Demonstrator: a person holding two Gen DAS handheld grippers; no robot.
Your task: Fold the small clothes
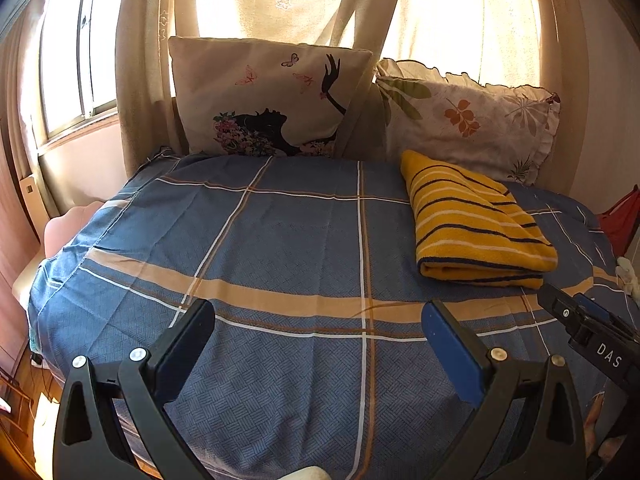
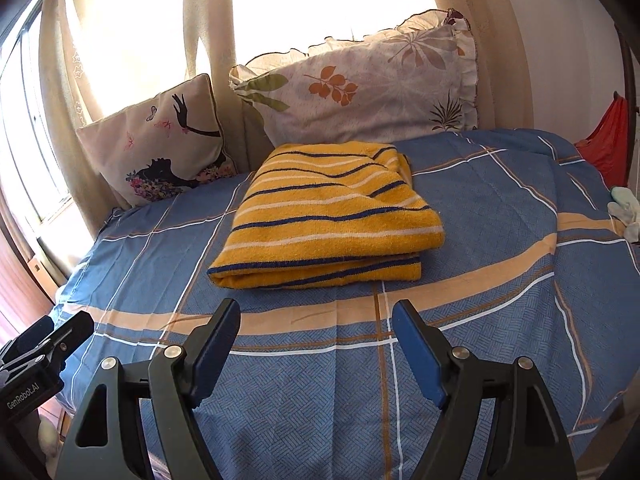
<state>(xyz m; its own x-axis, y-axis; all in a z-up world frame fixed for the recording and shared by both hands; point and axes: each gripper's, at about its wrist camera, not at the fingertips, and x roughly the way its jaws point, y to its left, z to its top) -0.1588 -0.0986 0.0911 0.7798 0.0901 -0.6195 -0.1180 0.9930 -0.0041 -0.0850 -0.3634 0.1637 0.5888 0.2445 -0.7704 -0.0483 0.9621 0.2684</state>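
A yellow garment with dark blue and white stripes (image 1: 472,224) lies folded into a flat rectangle on the blue checked bedsheet (image 1: 280,232), near the pillows at the back right. It also shows in the right wrist view (image 2: 328,216), straight ahead. My left gripper (image 1: 318,316) is open and empty, hovering over the sheet to the left of the garment. My right gripper (image 2: 316,316) is open and empty, a short way in front of the garment's folded edge. The right gripper's body shows at the right edge of the left wrist view (image 1: 592,332).
Two pillows lean against the curtains: a cream one with a black silhouette (image 1: 264,100) and a leaf-printed one with a frill (image 1: 468,120). A red cloth (image 2: 612,140) hangs beyond the bed's right edge. Small pale items (image 2: 624,208) lie at that edge. The bed drops off at left.
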